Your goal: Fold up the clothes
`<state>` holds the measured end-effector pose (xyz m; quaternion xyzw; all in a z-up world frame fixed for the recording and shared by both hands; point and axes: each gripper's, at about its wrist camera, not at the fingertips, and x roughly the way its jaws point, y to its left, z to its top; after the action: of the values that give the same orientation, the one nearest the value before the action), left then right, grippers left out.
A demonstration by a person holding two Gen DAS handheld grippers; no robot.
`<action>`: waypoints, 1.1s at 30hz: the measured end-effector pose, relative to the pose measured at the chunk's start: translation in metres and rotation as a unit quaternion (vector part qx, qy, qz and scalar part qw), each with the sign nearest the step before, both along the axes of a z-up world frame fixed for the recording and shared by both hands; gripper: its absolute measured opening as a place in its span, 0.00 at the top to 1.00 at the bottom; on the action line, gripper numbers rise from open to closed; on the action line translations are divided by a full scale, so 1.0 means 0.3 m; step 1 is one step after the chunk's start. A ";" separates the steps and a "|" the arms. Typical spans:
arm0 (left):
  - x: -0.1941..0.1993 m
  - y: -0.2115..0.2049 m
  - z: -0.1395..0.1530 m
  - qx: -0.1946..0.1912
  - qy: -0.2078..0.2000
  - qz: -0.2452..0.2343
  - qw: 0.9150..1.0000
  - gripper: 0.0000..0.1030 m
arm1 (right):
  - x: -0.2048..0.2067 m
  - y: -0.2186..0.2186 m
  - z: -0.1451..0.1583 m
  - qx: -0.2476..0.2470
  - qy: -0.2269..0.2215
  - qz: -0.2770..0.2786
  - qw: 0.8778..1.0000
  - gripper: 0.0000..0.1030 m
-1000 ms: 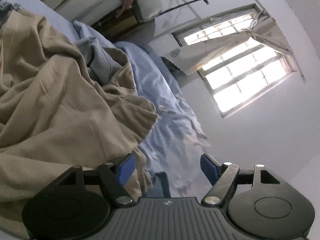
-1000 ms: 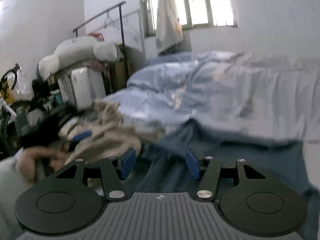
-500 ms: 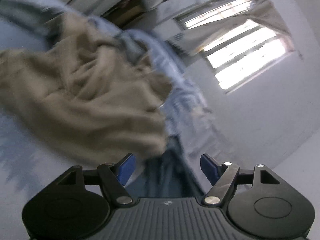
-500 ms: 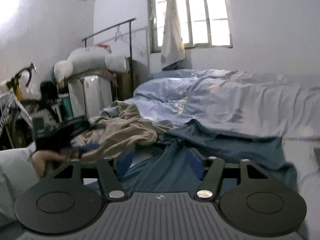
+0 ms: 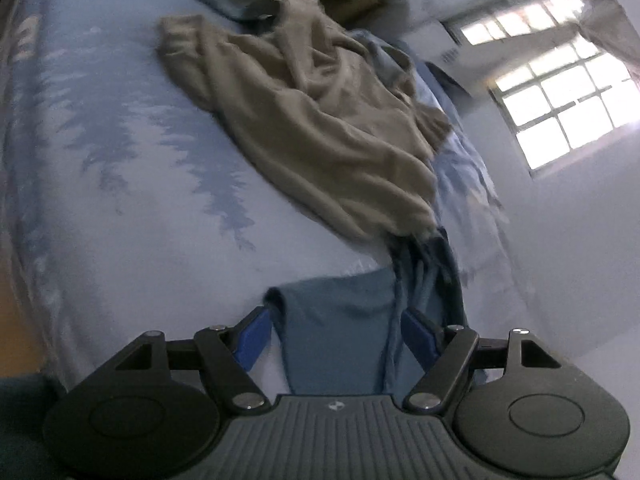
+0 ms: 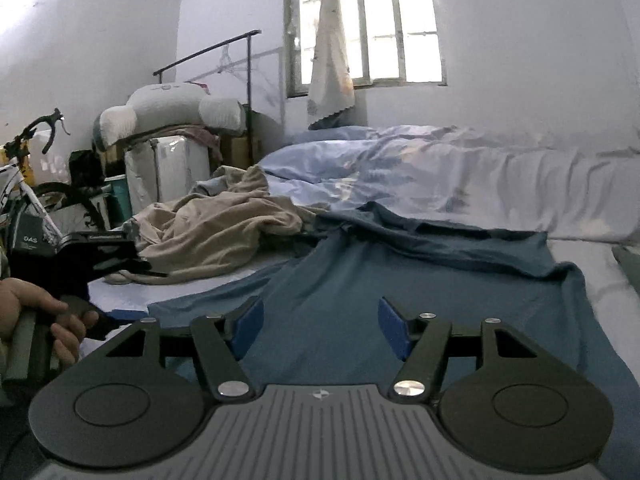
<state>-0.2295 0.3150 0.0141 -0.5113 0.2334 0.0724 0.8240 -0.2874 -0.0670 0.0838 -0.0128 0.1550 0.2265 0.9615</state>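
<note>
A blue garment lies spread on the bed, partly wrinkled at its far edge. Its sleeve end lies between the open fingers of my left gripper, which hovers just over it. A crumpled beige garment lies beyond, also in the right wrist view, overlapping the blue one's far corner. My right gripper is open and empty above the blue garment's middle. The left gripper body, held by a hand, shows at the left of the right wrist view.
The bed has a pale blue patterned sheet and a bunched duvet towards the window. A bicycle, boxes and a clothes rail stand left of the bed.
My left gripper swung away from the beige garment and dropped to the blue garment's sleeve end. My right gripper steadied and moved in over the blue garment. Both stayed open.
</note>
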 end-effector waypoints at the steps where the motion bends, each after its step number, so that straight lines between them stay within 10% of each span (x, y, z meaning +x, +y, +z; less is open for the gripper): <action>1: 0.001 -0.003 0.003 0.009 0.007 0.003 1.000 0.30 | 0.000 -0.007 0.003 0.005 -0.001 -0.004 1.000 0.37; 18: 0.092 0.026 -0.048 0.004 0.042 -0.023 0.999 0.29 | 0.028 -0.068 0.052 0.089 0.017 0.008 0.996 0.37; 24: 0.142 0.007 -0.039 0.021 0.028 -0.045 0.998 0.02 | 0.026 -0.050 0.046 0.086 0.023 0.014 0.996 0.37; 33: 0.151 0.029 -0.046 0.011 -0.002 -0.050 0.999 0.00 | 0.027 -0.025 0.023 0.071 0.029 0.014 0.997 0.37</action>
<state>-0.1843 0.3239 0.0002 -0.4901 0.2559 0.0328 0.8326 -0.2793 -0.0744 0.0907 0.0597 0.1658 0.2509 0.9518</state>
